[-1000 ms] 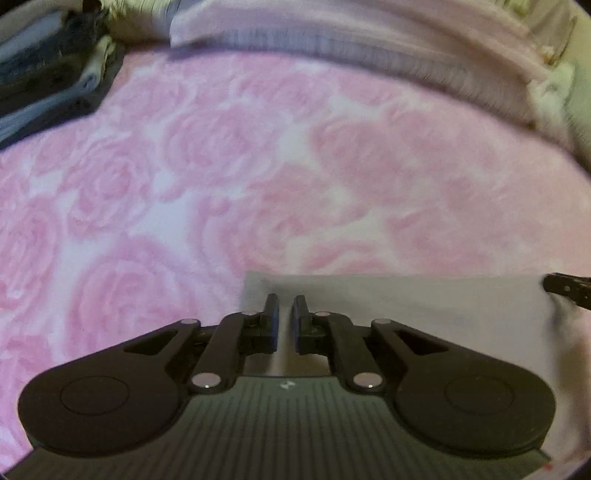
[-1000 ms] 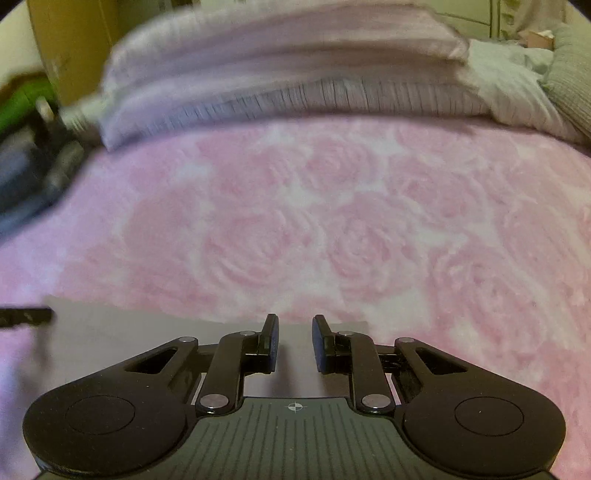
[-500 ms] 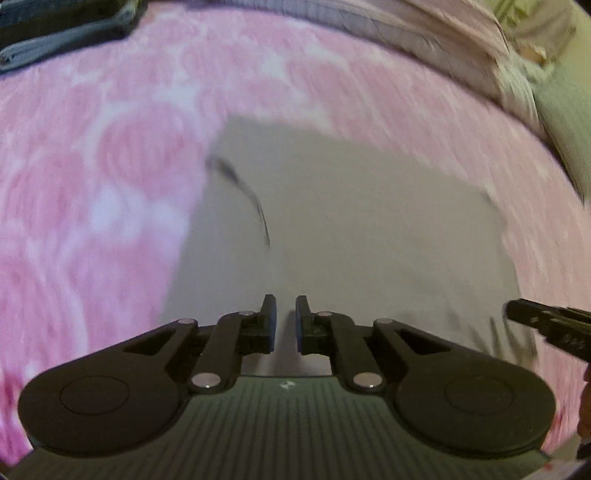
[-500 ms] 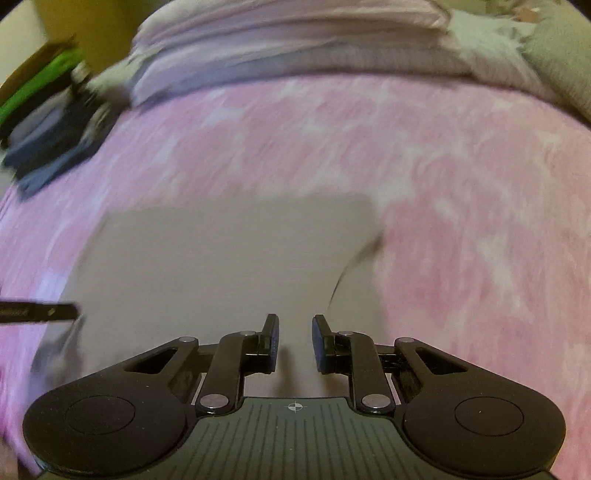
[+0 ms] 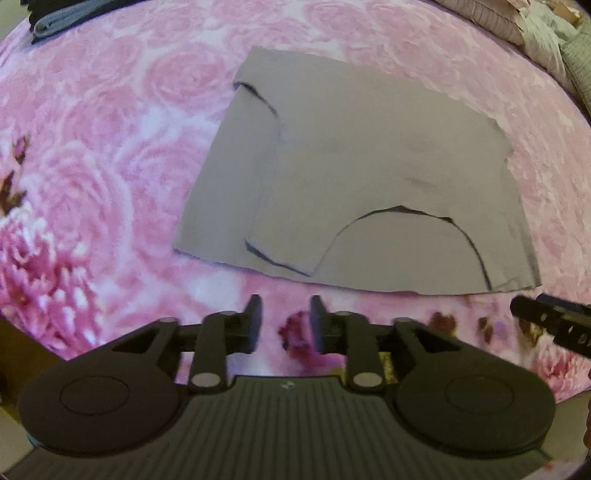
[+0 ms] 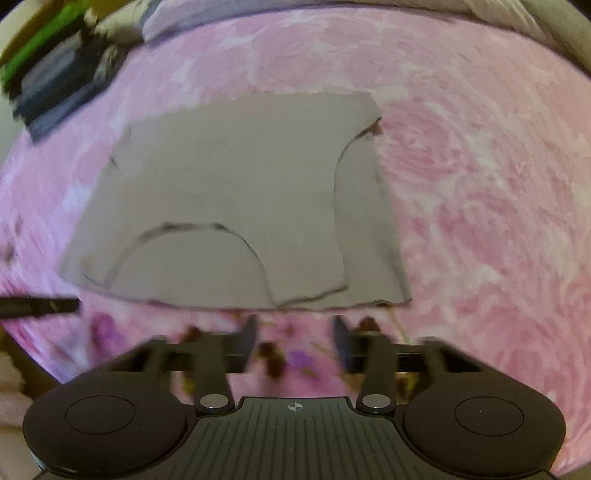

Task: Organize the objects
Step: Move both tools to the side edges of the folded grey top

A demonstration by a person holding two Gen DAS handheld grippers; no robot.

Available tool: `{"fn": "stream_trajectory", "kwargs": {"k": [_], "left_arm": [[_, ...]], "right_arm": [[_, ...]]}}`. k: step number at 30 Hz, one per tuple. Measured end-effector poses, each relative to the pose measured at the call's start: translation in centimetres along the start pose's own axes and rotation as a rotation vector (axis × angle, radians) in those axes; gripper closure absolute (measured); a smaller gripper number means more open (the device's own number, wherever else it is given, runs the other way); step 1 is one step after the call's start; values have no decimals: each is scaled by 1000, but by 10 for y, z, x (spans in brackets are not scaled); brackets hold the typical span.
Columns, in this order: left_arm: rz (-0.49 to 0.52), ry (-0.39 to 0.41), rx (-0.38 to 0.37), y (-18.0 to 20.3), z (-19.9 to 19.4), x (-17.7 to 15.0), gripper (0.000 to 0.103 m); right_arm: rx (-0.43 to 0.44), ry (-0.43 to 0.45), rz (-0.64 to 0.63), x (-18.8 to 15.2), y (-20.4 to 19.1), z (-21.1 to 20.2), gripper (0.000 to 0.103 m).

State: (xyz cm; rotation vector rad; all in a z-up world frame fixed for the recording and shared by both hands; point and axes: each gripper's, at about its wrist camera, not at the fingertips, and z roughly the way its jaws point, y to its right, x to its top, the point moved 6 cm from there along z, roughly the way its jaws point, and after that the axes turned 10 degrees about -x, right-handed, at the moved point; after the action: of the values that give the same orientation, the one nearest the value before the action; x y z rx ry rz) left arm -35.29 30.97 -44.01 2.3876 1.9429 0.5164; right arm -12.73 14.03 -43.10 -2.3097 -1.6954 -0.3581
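A grey garment (image 5: pixel 369 177) lies flat and folded on the pink rose blanket (image 5: pixel 110 147), with its neckline curve toward me. It also shows in the right wrist view (image 6: pixel 236 192). My left gripper (image 5: pixel 285 317) is open and empty, just short of the garment's near edge. My right gripper (image 6: pixel 293 339) is open and empty, also just short of the near edge. The right gripper's tip shows at the right of the left wrist view (image 5: pixel 554 325). The left gripper's tip shows at the left of the right wrist view (image 6: pixel 40 307).
A stack of dark folded clothes (image 6: pixel 62 81) lies at the far left of the bed, also seen in the left wrist view (image 5: pixel 62 18). Pale folded bedding (image 5: pixel 517 22) lies along the far side. The blanket (image 6: pixel 480 184) spreads to the right.
Both grippers let go of the grey garment, opened, and pulled back toward me. The garment now lies flat on the blanket.
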Motion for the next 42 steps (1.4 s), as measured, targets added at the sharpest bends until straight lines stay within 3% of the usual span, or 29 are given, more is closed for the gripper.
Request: {"fn": "stream_trajectory", "kwargs": {"k": [8, 36, 42], "left_arm": [[23, -72, 40, 26, -11, -1, 66], [49, -88, 75, 41, -16, -1, 64], [43, -58, 58, 38, -15, 6, 64]], "right_arm": [[26, 24, 44, 14, -3, -23, 44], [14, -18, 58, 1, 20, -24, 44], [28, -19, 59, 4, 26, -18, 44]]}}
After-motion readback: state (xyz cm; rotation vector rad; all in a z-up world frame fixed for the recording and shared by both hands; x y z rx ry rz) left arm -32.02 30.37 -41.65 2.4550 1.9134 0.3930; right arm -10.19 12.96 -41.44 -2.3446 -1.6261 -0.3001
